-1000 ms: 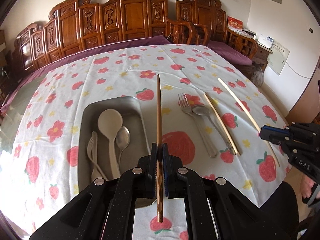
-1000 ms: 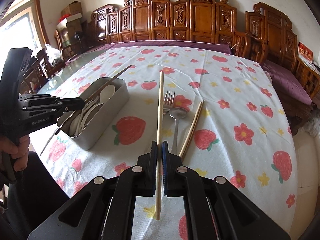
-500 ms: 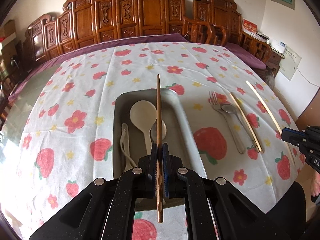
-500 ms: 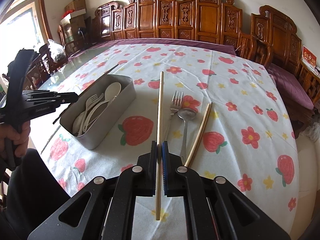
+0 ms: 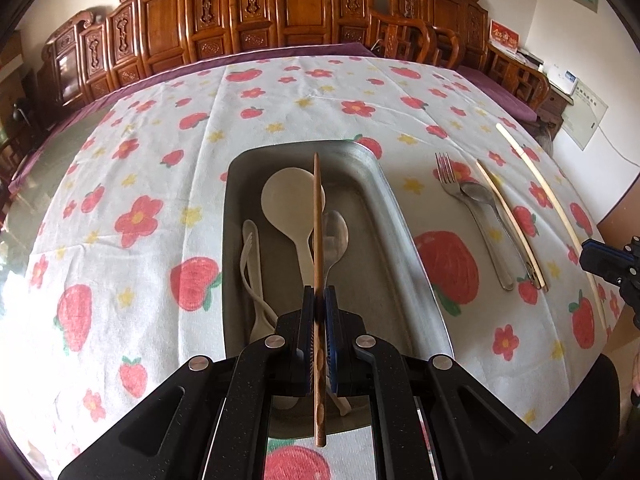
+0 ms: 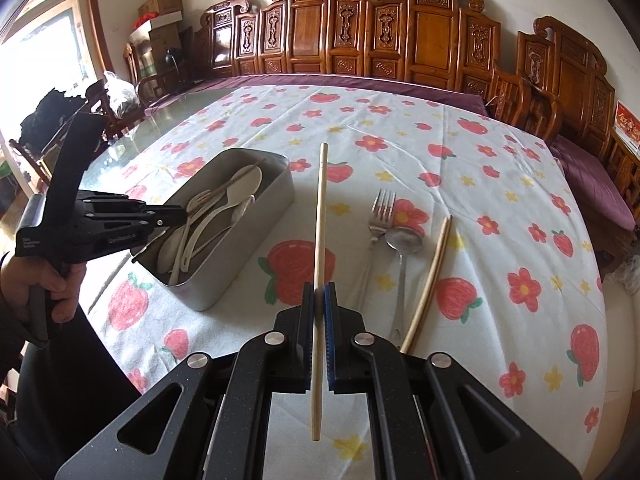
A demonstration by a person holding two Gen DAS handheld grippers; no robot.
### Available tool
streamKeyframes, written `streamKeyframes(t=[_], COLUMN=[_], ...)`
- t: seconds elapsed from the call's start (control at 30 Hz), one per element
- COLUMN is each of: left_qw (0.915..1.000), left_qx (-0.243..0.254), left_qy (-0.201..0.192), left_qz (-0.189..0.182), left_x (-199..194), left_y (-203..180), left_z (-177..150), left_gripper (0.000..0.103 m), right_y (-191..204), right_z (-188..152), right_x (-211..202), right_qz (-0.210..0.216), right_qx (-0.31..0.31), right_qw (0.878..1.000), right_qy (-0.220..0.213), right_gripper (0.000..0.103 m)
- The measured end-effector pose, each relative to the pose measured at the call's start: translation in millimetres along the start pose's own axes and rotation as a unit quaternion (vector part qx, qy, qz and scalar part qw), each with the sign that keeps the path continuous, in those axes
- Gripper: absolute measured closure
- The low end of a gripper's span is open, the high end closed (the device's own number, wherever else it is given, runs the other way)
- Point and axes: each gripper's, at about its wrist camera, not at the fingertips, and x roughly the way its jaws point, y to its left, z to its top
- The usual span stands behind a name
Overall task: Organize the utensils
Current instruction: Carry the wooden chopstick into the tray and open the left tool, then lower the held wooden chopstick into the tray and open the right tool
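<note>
The left gripper (image 5: 319, 300) is pinching a dark brown carved chopstick (image 5: 318, 216) between its blue pads, the stick running toward 12 o'clock over the open metal tray (image 5: 404, 240). In the tray lie a large cream spoon (image 5: 288, 200), a metal spoon (image 5: 335, 236) just beside it and a cream fork (image 5: 250, 252) at the 9 o'clock side. The tray sits on the counter, covered by a white cloth with strawberries and flowers (image 5: 140, 168). The right gripper (image 6: 319, 298) is pressed onto a pale chopstick (image 6: 321, 216), held above the cloth and pointing to 12 o'clock, between the tray (image 6: 256, 248) at 10 o'clock and the loose cutlery at 2 o'clock. There a metal fork (image 6: 378, 220) and a second metal spoon (image 6: 403, 248) lie side by side, touching at the head, with a pale pair of chopsticks (image 6: 434, 272) just beside them. In the right wrist view a hand (image 6: 32, 280) grips the left gripper's handle at 9 o'clock. Carved wooden chairs (image 6: 432, 40) line the far side.
</note>
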Motion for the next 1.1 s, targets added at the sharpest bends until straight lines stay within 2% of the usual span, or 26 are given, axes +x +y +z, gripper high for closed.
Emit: streamKeyframes(t=[0.63, 0.73, 0.8, 1.1], left_qw=[1.0, 0.9999, 0.9997, 0.9985], left_qx=[-0.009, -0.012, -0.016, -0.028], left_qy=[-0.003, -0.011, -0.018, -0.039], left_qz=[0.002, 0.005, 0.009, 0.027], left_x=[3, -4, -9, -31], left_y=[13, 19, 25, 52], left_z=[6, 5, 4, 6], left_gripper=[0.098, 0.095, 0.088, 0.087], right_y=[31, 38, 43, 69], right_z=[12, 17, 20, 44], right_x=[15, 18, 20, 47], right_qz=[0.02, 0.029, 0.036, 0.079], right_qx=[-0.009, -0.006, -0.005, 0.026], right_qw=[1.0, 1.0, 0.999, 0.997], right_qy=[0.005, 0.004, 0.004, 0.008], right_gripper=[0.097, 0.097, 0.097, 0.097])
